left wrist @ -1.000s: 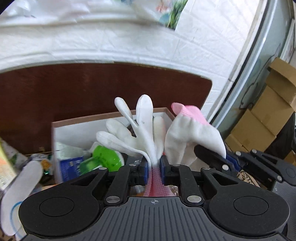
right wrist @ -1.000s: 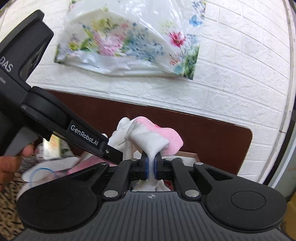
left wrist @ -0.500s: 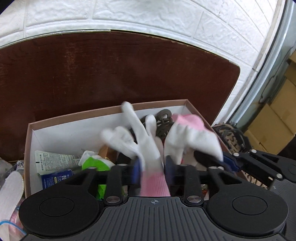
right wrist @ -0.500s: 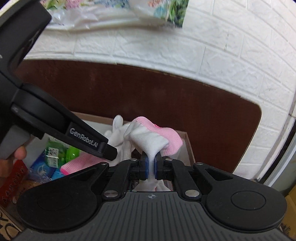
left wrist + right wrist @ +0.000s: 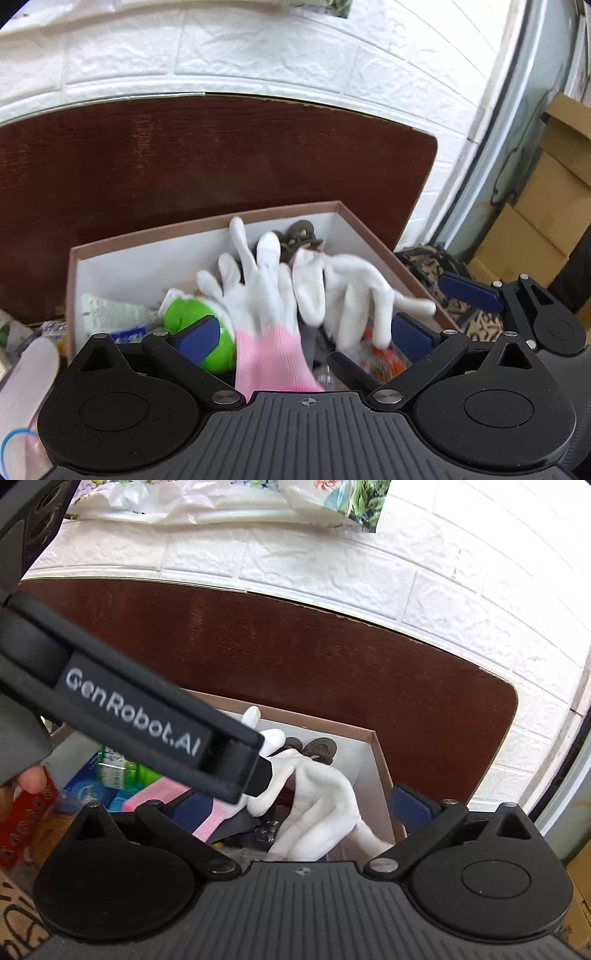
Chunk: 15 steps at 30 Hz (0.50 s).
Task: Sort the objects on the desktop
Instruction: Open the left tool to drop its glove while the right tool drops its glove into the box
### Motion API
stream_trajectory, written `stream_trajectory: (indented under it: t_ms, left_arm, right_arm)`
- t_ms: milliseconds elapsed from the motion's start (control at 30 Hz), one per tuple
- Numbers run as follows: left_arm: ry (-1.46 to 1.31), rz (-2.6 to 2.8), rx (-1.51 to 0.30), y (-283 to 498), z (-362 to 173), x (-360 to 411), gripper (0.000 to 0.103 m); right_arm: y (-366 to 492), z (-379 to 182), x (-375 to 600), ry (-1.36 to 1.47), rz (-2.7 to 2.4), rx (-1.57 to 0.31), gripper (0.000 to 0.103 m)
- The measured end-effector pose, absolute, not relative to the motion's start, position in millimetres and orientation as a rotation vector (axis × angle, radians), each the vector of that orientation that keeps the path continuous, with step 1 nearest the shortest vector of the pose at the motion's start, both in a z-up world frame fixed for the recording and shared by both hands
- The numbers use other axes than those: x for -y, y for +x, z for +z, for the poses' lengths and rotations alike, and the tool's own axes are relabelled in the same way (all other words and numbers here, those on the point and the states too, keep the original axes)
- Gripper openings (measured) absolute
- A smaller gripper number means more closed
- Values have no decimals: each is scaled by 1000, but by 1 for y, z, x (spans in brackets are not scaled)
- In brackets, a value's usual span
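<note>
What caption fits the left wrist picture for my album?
Open left gripper over white gloves dropping into the cardboard box.

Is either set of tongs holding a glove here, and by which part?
Nothing is held: both tongs have just opened, and the gloves are loose over the box.

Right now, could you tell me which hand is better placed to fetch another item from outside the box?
Left, probably: its open gripper sits nearer the clutter beside the box.

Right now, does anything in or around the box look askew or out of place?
The white gloves sprawl half-upright over the clutter in the box, fingers above the rim, between the open left gripper and open right gripper, whose jaws just opened. Nothing spilled or damaged.
</note>
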<state>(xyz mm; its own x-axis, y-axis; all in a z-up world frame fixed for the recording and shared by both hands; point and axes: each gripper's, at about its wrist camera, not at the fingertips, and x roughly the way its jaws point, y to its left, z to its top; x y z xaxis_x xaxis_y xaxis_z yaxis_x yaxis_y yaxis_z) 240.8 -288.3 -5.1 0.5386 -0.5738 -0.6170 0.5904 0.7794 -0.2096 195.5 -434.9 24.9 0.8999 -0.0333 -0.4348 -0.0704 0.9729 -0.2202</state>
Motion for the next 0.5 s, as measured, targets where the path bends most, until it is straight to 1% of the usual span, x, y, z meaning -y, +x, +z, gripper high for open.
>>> stream_trajectory:
  t_ms: [167, 267, 333, 500]
  left_arm:
    - [91, -659, -657, 208, 3, 278, 103]
    - [86, -647, -640, 191, 12, 266, 103]
    - [84, -631, -653, 181, 19, 258, 103]
    - [112, -562, -599, 145, 36, 235, 103]
  right_arm:
    - [169, 31, 423, -208, 15, -469, 103]
    - [154, 37, 415, -191, 6, -488, 103]
    - [144, 42, 411, -185, 12, -475, 103]
    - [117, 55, 396, -180, 44, -439, 103]
